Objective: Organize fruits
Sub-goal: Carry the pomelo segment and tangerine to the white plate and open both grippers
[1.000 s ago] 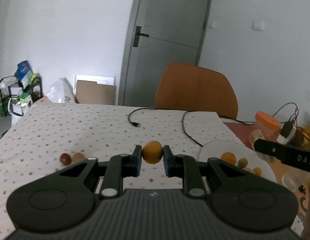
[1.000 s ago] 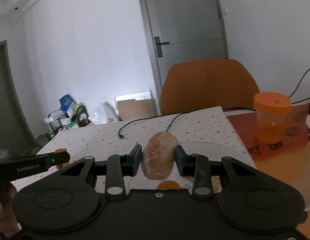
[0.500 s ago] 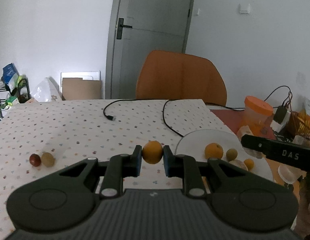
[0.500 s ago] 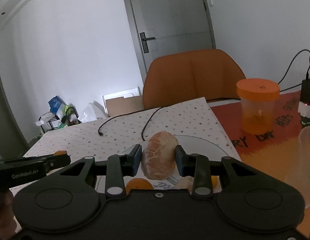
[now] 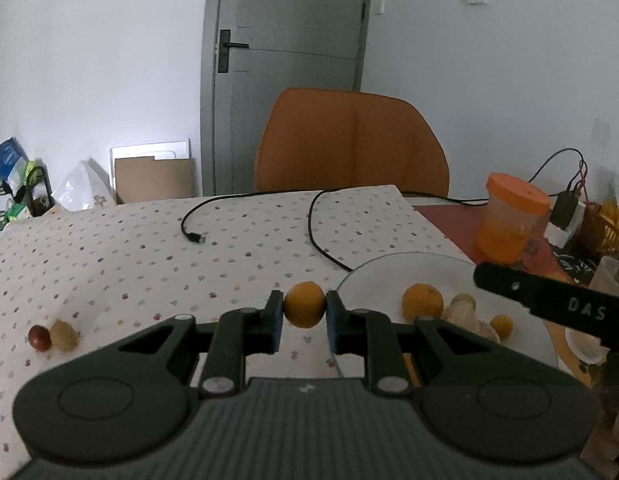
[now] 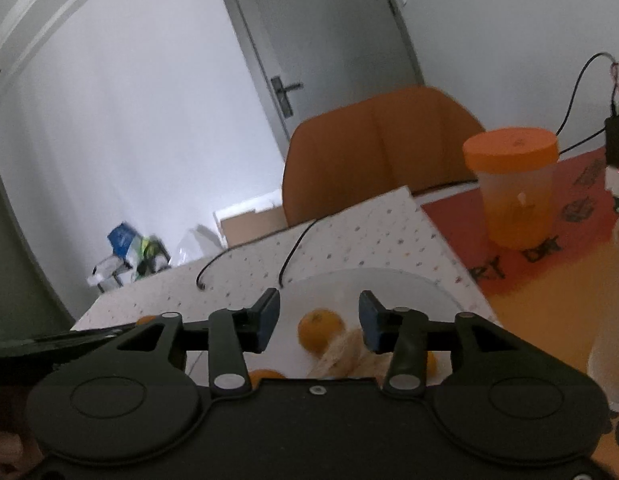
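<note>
Covering table: dotted cloth [image 5: 109, 256]; left gripper [image 5: 301, 312] jaws clamping small orange [image 5: 304, 310], right gripper [image 6: 318, 316] jaws released.

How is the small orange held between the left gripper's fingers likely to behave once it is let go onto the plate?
The small orange looks round and smooth, so it will probably roll when the left gripper opens. The plate appears shallow, so its rim may not stop it. The fruit already there, like the larger orange, might check it.
</note>
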Available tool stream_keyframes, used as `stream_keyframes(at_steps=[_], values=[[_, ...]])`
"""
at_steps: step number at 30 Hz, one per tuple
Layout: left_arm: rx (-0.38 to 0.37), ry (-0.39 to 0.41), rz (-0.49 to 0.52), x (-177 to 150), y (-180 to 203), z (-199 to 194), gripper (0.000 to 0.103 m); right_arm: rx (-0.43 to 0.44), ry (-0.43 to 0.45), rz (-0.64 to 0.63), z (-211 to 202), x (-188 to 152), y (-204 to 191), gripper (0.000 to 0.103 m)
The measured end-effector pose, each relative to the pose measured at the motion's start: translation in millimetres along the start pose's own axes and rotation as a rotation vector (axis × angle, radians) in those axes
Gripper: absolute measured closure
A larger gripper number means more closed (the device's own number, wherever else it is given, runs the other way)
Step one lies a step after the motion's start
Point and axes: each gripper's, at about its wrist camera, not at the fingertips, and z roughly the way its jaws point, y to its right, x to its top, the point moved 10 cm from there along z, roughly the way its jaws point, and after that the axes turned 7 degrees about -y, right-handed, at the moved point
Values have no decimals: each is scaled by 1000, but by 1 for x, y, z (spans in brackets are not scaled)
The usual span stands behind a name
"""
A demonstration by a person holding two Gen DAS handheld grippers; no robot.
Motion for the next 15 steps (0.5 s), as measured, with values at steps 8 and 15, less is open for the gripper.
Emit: stream_keyframes(at_steps=[8,15], values=[[-24,-11,41,3,19,12,82,-51,10,-9,-3,0,10,56],[-57,-12,54,8,34,14,79,-83,-12,-5,2,-5,20,56]])
